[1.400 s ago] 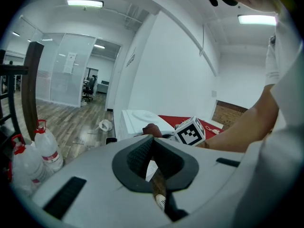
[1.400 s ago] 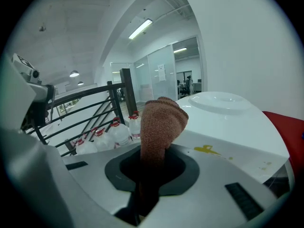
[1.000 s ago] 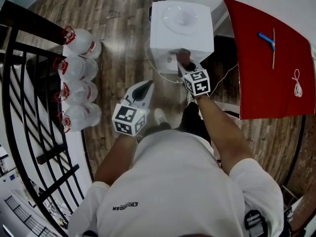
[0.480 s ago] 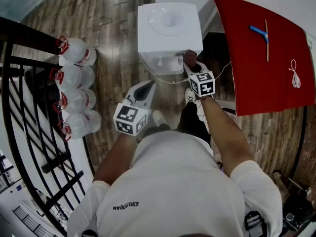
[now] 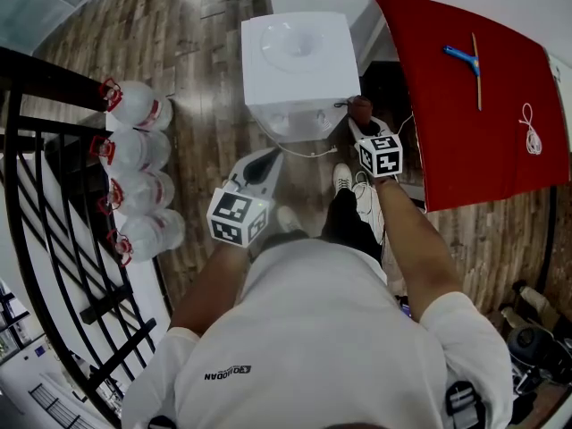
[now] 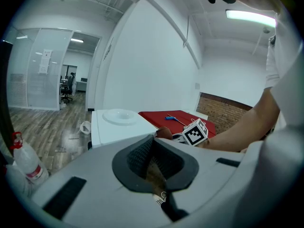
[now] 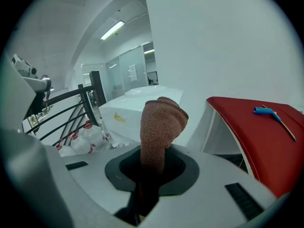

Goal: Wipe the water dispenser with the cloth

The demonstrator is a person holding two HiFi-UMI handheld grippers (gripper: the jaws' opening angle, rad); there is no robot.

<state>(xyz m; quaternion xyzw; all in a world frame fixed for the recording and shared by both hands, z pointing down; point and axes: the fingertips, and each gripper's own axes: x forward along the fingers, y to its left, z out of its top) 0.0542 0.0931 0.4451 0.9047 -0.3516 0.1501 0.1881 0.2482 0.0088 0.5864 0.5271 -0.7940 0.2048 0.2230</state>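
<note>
The right gripper (image 5: 365, 128) is clamped on a brown cloth (image 5: 360, 108), which it holds at the near right corner of a white water dispenser (image 5: 298, 61). The dispenser stands on a wooden floor (image 5: 206, 52). The left gripper (image 5: 259, 164), its jaws together and empty, hangs short of the dispenser. To the right of the right gripper is a red tabletop (image 5: 465, 123). To the left of the left gripper, water bottles (image 5: 143, 164) line a black railing (image 5: 54, 195).

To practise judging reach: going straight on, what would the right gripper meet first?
Probably the water dispenser, at its front right corner: the right gripper aims its cloth there, though depth is unclear and it could slip past.
</note>
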